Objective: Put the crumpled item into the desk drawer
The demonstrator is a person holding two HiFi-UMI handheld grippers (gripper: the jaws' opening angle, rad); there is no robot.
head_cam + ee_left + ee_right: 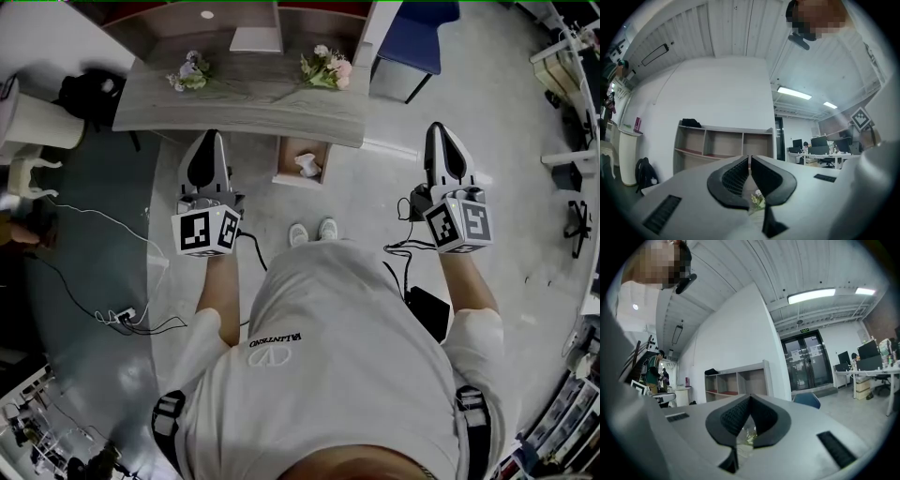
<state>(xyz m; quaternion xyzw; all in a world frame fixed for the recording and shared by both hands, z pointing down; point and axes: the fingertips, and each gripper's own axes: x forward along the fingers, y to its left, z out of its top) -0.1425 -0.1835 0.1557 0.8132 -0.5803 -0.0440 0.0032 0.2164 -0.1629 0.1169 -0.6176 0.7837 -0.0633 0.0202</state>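
Crumpled white item lies inside the open drawer, which juts from under the worktop toward the person's feet. It sits between the two grippers, just ahead and to the right of the left gripper, which looks the nearer. The right gripper is well apart. Both have their jaws pressed together, holding nothing.

In the open wooden drawer at the front edge of the grey wooden desk, a white crumpled item. On the desk, one pale flower bunch left, another flower bunch right. Right of the desk, a blue chair.
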